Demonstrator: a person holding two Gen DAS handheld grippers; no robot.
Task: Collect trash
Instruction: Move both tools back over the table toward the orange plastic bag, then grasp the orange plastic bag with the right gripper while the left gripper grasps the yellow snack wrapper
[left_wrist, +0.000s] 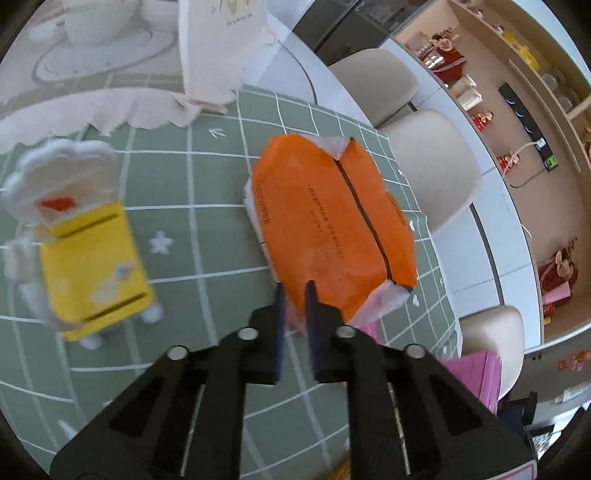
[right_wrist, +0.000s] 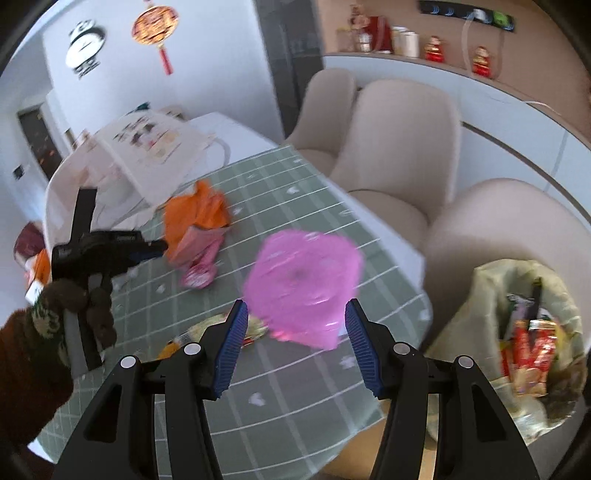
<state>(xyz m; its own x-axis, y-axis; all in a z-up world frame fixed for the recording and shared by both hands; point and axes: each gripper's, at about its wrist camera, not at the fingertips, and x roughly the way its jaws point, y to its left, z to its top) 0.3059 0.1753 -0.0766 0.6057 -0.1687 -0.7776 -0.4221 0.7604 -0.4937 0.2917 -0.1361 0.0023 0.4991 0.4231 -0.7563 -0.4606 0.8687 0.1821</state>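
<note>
Left gripper (left_wrist: 294, 286) pinched on near edge of orange packet (left_wrist: 332, 229), packet flat on green grid tablecloth (left_wrist: 207, 192). Right gripper (right_wrist: 295, 317) wide, empty, pink wrapper (right_wrist: 303, 284) just ahead. Lined bin (right_wrist: 491, 291) right of table.

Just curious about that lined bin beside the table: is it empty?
No, the bag-lined trash bin already holds shiny red and yellow snack wrappers.

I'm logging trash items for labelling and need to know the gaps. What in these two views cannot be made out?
- Orange package, left wrist view: print too small and blurred to read.
- Left gripper: whether its pads actually pinch the package's clear end is unclear.
- Pink bag, right wrist view: motion blur hides contents and markings.
- Trash bag: cut off by the frame edge.
- Yellow box: blurred label.
</note>
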